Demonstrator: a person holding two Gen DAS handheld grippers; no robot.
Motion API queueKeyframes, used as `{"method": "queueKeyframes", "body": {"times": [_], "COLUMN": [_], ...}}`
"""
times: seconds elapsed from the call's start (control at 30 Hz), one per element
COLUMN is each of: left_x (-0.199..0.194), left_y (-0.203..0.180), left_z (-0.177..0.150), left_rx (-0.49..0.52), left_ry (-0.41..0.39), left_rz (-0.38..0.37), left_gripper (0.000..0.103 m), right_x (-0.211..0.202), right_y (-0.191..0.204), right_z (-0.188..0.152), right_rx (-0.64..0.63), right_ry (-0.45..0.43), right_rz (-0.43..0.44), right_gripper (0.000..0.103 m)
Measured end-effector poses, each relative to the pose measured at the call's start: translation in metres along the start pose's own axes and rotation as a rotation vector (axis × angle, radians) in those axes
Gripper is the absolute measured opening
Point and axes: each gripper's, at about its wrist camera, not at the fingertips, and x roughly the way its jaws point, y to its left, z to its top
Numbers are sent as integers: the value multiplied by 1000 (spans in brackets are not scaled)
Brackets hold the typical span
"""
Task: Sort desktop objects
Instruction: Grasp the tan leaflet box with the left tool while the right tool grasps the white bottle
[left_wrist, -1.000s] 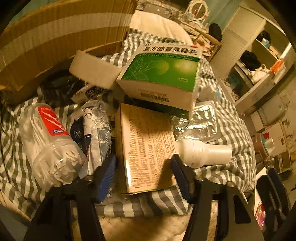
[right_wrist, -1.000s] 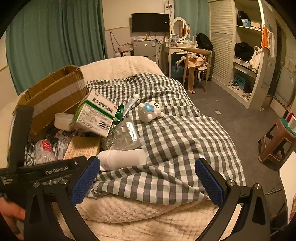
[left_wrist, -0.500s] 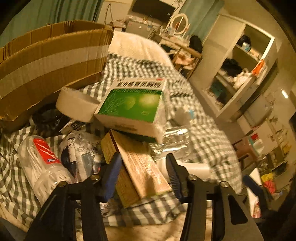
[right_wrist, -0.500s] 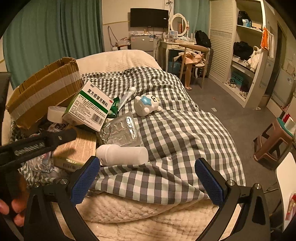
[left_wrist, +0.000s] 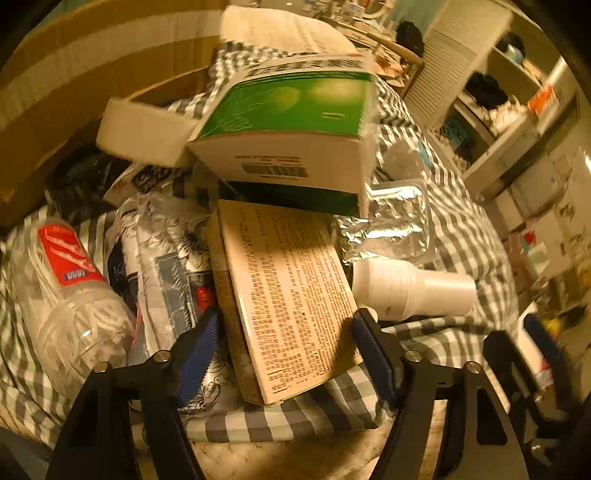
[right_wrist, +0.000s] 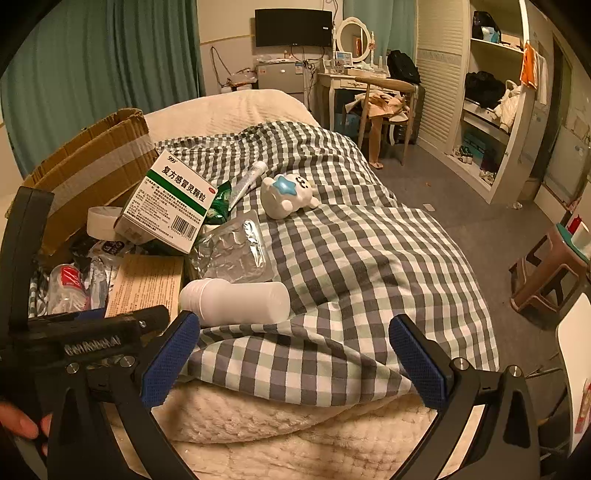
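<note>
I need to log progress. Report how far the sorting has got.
Barely started. Nothing looks sorted: the green box, white bottle, foil pack and toy lie heaped on the bed. The left gripper straddles the tan box; the right gripper is empty.

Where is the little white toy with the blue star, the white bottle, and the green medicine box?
white toy (right_wrist: 286, 195), right wrist view, on its round body.
white bottle (right_wrist: 236, 301), right wrist view, middle of its side.
green medicine box (left_wrist: 291, 107), left wrist view, on its green face.

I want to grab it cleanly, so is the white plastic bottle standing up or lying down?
Lying down. The white plastic bottle rests on its side on the checked blanket, beside the tan printed box.
</note>
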Motion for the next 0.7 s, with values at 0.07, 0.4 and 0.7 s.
{"method": "queueKeyframes", "body": {"times": [0.07, 0.4, 0.7], "left_x": [-2, 14, -23], "left_y": [12, 34, 68], "left_z": [2, 6, 2], "left_rx": [-54, -101, -242], "left_ry": [7, 88, -37], "left_rz": [-35, -116, -294], "left_gripper": [62, 69, 33], "right_x": [1, 1, 4], "right_y": [1, 3, 5], "right_z": [0, -1, 1], "right_rx": [1, -6, -7], "right_ry": [2, 7, 4], "right_rz": [0, 3, 11], "right_gripper": [103, 103, 103]}}
